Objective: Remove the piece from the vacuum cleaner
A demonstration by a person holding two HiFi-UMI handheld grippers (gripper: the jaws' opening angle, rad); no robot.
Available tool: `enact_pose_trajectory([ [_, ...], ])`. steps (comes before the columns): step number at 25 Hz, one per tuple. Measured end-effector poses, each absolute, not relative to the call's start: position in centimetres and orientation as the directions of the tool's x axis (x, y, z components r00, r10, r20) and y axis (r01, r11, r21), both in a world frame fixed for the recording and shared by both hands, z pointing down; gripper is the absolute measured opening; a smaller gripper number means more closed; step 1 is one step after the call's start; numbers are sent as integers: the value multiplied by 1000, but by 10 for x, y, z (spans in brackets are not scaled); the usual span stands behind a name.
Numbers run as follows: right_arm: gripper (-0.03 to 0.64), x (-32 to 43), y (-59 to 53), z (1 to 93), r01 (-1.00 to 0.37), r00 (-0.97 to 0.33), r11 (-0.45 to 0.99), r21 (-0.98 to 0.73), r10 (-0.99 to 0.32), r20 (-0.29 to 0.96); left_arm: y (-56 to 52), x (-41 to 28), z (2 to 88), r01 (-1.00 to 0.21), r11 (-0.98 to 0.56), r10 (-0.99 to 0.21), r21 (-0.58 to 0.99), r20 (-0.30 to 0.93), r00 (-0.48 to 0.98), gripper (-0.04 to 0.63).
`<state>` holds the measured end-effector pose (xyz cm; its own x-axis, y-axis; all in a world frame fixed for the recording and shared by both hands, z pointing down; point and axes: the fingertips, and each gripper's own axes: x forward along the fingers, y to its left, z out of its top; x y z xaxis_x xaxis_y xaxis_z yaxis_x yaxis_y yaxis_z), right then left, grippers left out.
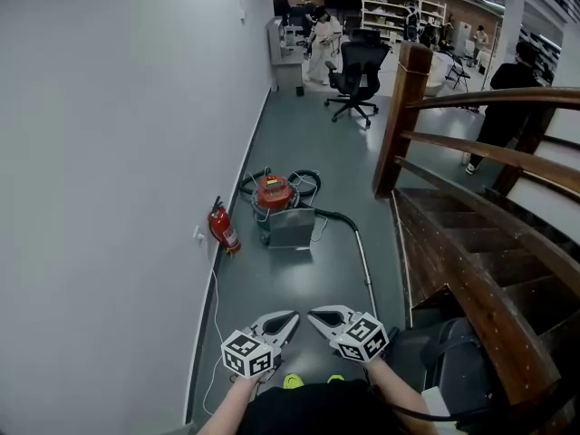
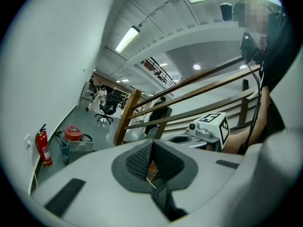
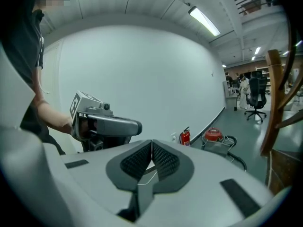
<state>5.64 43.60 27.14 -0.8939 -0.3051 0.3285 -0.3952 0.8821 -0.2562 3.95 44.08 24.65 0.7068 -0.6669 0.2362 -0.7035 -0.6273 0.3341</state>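
Both the left hand-held gripper (image 1: 290, 318) and the right hand-held gripper (image 1: 314, 314) are held clenched on nothing, well short of the vacuum cleaner (image 1: 275, 208), which is stood straight ahead, its wand (image 1: 363, 263) laid lengthwise back toward the right one, judged the nearer.

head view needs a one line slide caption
Left gripper and right gripper, both shut and empty, held short of the red-topped vacuum cleaner beside a fire extinguisher.
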Motion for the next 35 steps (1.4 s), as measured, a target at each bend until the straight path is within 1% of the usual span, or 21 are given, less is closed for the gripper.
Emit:
enact_pose_trajectory([
  [11,14,50,444,288,-413,-880,867,-279,-300,369,451,25,253,-701,-611,-669,368,233,706,8],
  [21,15,31,448,294,-436,-865,859,-267,-319,387,459,1,262,-702,-602,-668,380,243,704,8],
  [27,15,22,454,297,-432,-861,865,-257,-310,403,461,-13,268,-717,-572,-688,397,243,684,8],
  [35,15,23,431,294,-452,-851,861,-232,-339,401,449,-18,268,-719,-570,-689,398,246,682,8],
])
